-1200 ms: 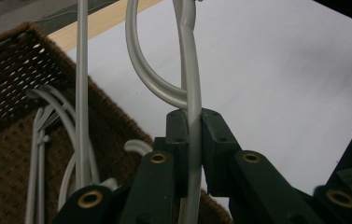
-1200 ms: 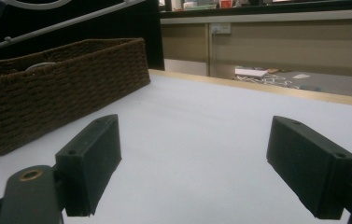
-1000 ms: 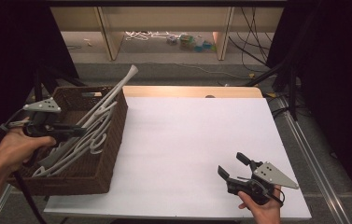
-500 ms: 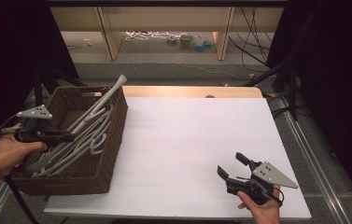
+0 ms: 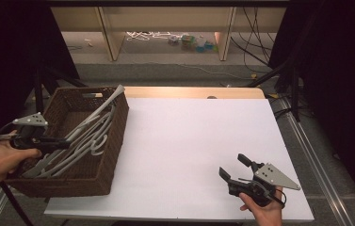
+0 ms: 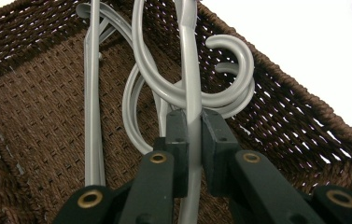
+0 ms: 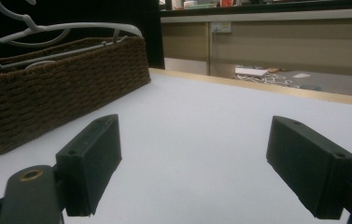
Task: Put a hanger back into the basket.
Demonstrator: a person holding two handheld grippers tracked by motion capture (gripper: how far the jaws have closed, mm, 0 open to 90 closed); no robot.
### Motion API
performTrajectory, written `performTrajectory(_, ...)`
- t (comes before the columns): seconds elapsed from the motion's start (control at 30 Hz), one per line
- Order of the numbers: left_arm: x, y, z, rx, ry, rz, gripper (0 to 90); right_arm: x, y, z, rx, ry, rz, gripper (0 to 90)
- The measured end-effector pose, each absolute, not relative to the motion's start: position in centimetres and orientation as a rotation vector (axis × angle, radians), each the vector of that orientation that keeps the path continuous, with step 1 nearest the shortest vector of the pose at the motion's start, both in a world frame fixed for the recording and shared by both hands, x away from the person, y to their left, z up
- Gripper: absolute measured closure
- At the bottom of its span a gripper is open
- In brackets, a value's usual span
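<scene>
A dark brown wicker basket (image 5: 74, 182) stands on the left of the white table (image 5: 189, 136) and holds several grey plastic hangers (image 5: 97, 129); one end sticks out past its far rim. My left gripper (image 5: 65, 142) reaches into the basket from the left. In the left gripper view my left gripper (image 6: 193, 128) is shut on the thin bar of a grey hanger (image 6: 191, 70), just below the curled hooks, above the basket's floor (image 6: 43, 121). My right gripper (image 5: 232, 165) rests open near the table's front right edge, with nothing between its jaws (image 7: 197, 140).
In the right gripper view the basket (image 7: 71, 88) stands far off to the left with a hanger (image 7: 71, 27) arching over its rim. Beyond the table's wooden far edge (image 5: 189, 92) are a low shelf unit and loose cables on the floor. Dark tripod legs flank the table.
My left gripper has moved left and down with the hanger, whose raised end has sunk closer to the basket's rim. The right gripper has stayed where it was.
</scene>
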State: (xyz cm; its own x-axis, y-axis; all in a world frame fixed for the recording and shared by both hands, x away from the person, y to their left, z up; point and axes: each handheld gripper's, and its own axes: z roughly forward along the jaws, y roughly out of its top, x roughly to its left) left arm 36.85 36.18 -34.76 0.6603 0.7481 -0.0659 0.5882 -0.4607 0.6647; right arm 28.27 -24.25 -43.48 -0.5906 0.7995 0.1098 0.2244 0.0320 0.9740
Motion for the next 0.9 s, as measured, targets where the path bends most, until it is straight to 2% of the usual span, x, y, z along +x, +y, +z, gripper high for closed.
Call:
performTrajectory(0.23, 36.6, 36.6, -34.7, 2.168, 1.069, 0.352, 82.2, 28.3, -24.2, -43.5, 1.035, 1.841, 1.59, 18.7)
performTrajectory(0.37, 36.4, 37.1, -34.9, 2.176, 1.073, 0.328, 82.2, 28.3, -24.3, -43.5, 1.037, 1.845, 1.575, 18.7)
performTrajectory(0.9, 37.1, 36.3, -37.5, 2.318, 1.099, 0.257, 81.5, 28.4, -24.3, -43.5, 1.035, 1.846, 1.571, 18.7)
